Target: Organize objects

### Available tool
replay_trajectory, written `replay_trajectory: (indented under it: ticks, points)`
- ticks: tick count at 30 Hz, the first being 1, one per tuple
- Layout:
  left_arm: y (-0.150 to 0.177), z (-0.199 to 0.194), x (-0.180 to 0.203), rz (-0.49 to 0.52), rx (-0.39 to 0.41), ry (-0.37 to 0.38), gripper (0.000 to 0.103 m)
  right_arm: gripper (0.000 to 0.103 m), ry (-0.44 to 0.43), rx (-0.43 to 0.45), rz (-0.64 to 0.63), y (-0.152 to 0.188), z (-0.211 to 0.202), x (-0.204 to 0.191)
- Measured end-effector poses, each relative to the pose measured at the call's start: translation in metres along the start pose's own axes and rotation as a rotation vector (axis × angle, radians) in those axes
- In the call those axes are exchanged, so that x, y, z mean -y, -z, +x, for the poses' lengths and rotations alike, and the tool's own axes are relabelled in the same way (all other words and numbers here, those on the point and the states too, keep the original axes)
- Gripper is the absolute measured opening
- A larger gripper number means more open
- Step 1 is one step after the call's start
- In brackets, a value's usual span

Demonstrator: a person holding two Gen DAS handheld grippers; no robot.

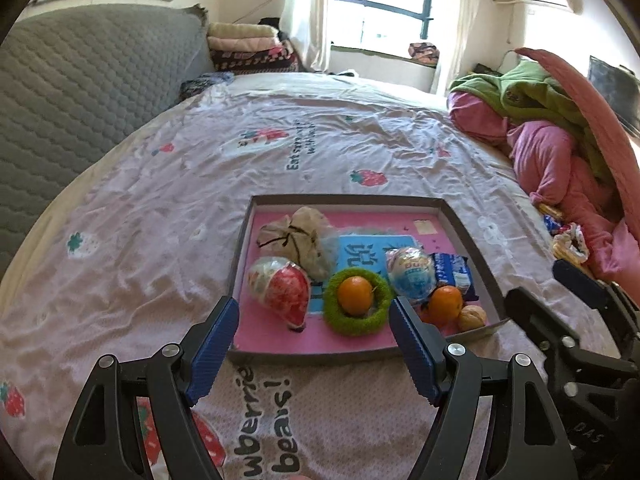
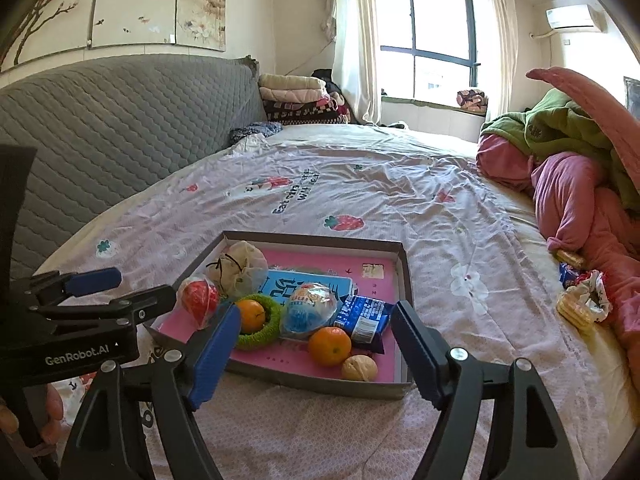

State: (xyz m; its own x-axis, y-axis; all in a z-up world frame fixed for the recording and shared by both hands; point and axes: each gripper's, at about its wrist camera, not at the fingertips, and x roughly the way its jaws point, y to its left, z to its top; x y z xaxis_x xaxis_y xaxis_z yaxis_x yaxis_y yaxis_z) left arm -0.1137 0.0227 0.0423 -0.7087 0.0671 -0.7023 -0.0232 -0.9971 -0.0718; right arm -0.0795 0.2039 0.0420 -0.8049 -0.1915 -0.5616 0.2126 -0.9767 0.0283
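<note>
A shallow grey tray (image 1: 348, 200) (image 2: 316, 239) with a pink floor lies on the bed. In it are a beige cloth pouch (image 1: 298, 236), a red-and-white wrapped snack (image 1: 280, 290), a green ring (image 1: 332, 312) around an orange (image 1: 355, 295), a blue-and-white wrapped snack (image 1: 410, 274), a dark blue packet (image 2: 364, 316), a second orange (image 2: 329, 346) and a walnut (image 2: 359, 367). My left gripper (image 1: 314, 346) hovers open over the tray's near edge, holding nothing. My right gripper (image 2: 316, 354) is open above the near right corner, also holding nothing.
The strawberry-print sheet (image 1: 280, 140) covers the bed. A grey quilted headboard (image 2: 120, 120) runs along the left. Pink and green bedding (image 2: 580, 184) is piled on the right, with loose snack packets (image 2: 580, 304) beside it. Folded blankets (image 2: 296, 96) are stacked near the window.
</note>
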Motion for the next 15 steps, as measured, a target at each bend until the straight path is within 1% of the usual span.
replay_trajectory:
  ticks: [6, 15]
  points:
    - [0.006, -0.001, -0.004, -0.016, -0.014, -0.007, 0.078, 0.077, 0.003, 0.012, 0.008, 0.001, -0.006, 0.001]
    - [0.013, -0.007, -0.005, -0.01, 0.002, -0.016, 0.078, 0.077, 0.001, 0.005, -0.005, 0.004, -0.01, -0.004]
